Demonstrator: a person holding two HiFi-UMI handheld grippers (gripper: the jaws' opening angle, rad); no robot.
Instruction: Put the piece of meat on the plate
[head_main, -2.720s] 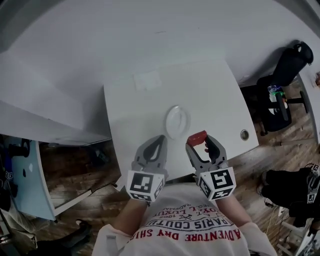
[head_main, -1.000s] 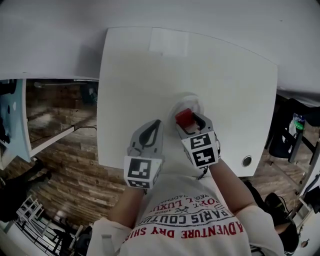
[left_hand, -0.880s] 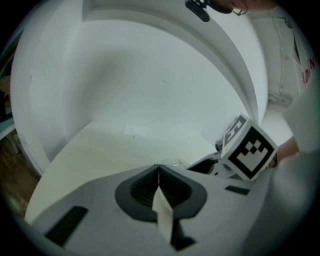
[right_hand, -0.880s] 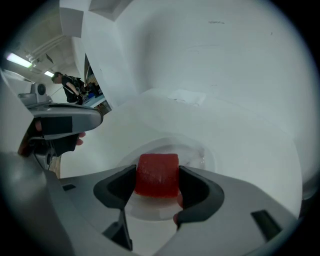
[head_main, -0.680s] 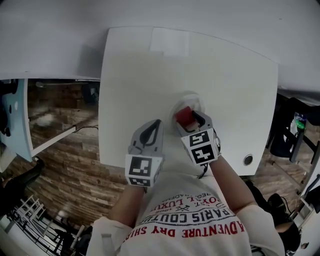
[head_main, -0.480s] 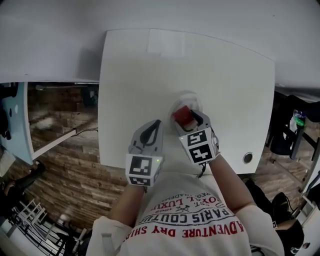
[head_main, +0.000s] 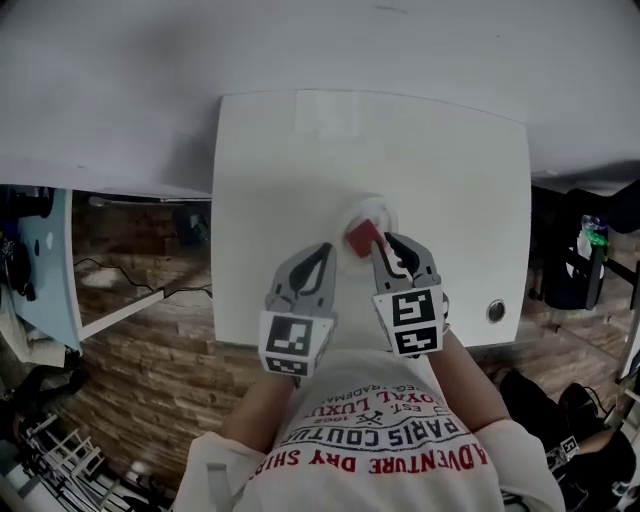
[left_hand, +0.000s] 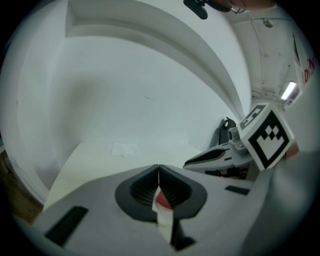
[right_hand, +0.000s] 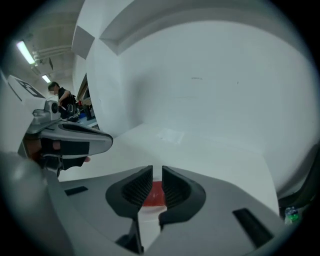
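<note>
Meat is the thing to watch here: the red piece of meat (head_main: 361, 238) lies on the small white plate (head_main: 374, 205), toward its near edge, about in the middle of the white desk (head_main: 290, 170). No tool touches it. So I judge that the placing step itself is finished, and what is in hand is the moment just after the release. The next move, I think, asks very little: both tools only need to go away from the plate without catching its rim or pushing the meat, and nothing more needs to be gripped.

On the left, the left tool (head_main: 321, 248) hangs above the near part of the desk, just beside the plate and apart from it. In the left gripper view its jaws meet at the tips (left_hand: 159, 168). Behind them, through the slit, I see only a bit of red meat and white plate that lie farther away. It is closed and, as far as I can see, it holds nothing.

On the right, the right tool (head_main: 388, 242) stands just beside the meat, at the near side of the plate. In the right gripper view its jaws (right_hand: 157, 171) are closing and only a narrow gap stays between the ribbed pads. Nothing is between them. The meat shows through this gap, lower down on the plate, so this tool is empty.
</note>
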